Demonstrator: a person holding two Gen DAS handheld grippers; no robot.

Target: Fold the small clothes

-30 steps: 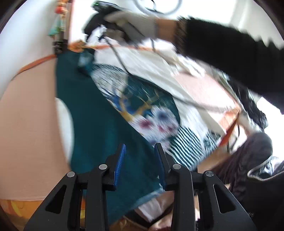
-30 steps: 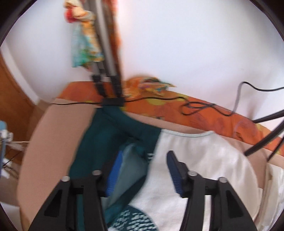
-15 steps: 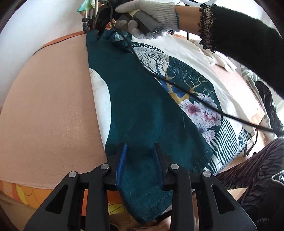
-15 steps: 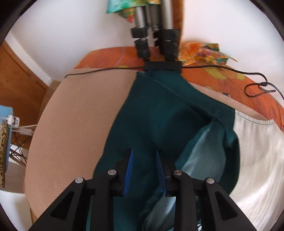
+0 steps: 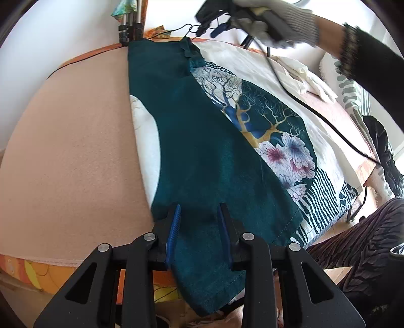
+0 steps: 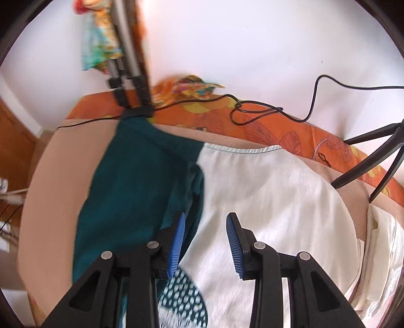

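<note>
A white garment (image 5: 325,141) with a teal side and a tree-and-flower print lies spread on the peach-covered table (image 5: 75,151). Its teal panel (image 5: 192,141) is folded over and lies flat, and the near end hangs over the table edge. My left gripper (image 5: 200,224) stands low over that near end. Flat teal cloth shows between its parted pads, with no fold pinched. My right gripper (image 6: 206,239) hovers over the far end, where the teal panel (image 6: 131,191) meets the white cloth (image 6: 272,201). Its jaws are opening with nothing between them. A gloved hand (image 5: 282,20) carries it.
Tripod legs (image 6: 131,83) stand at the table's far edge, and another tripod (image 6: 373,161) at the right. A black cable (image 5: 318,116) runs across the garment. Folded white clothes (image 5: 303,75) lie at the far right. A person's lap (image 5: 366,252) is near the front edge.
The right gripper let go of the teal panel's far corner and swung right over the white cloth. The panel now lies flat. The left gripper came down over the near end, then held still.
</note>
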